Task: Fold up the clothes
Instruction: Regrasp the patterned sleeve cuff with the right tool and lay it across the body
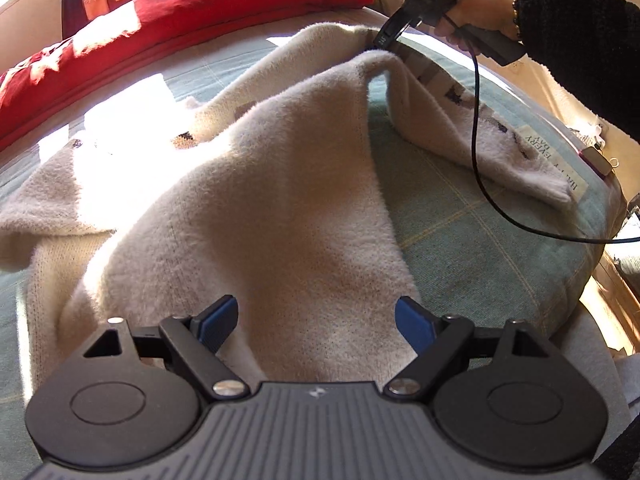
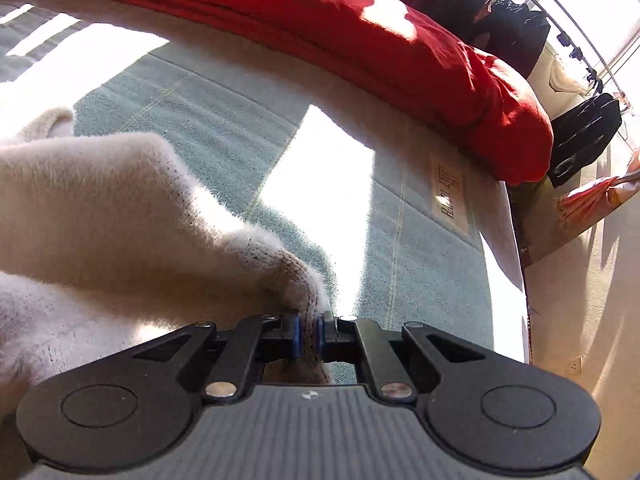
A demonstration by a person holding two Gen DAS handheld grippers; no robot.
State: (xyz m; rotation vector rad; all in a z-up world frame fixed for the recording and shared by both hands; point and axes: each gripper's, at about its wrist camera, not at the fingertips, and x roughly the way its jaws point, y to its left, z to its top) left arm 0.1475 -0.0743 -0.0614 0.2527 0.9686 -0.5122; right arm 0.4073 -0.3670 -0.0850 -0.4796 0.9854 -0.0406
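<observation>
A fluffy cream sweater (image 1: pixel 280 200) lies spread over a grey-green bed cover (image 1: pixel 480 248). My left gripper (image 1: pixel 316 322) is open just above the sweater's near part, blue pads apart with fabric under them. Far across the bed a person's hand in a black sleeve holds my right gripper (image 1: pixel 384 40), which lifts a corner of the sweater off the bed. In the right wrist view the right gripper (image 2: pixel 307 330) is shut on a bunched edge of the cream sweater (image 2: pixel 120 220), which hangs to the left.
A red blanket (image 1: pixel 180 20) is heaped along the bed's far side, also the red blanket (image 2: pixel 400 52) in the right wrist view. A black cable (image 1: pixel 476 152) loops over the bed's right part. Dark clothes (image 2: pixel 512 28) hang on a rail. Bright sun patches fall on the cover.
</observation>
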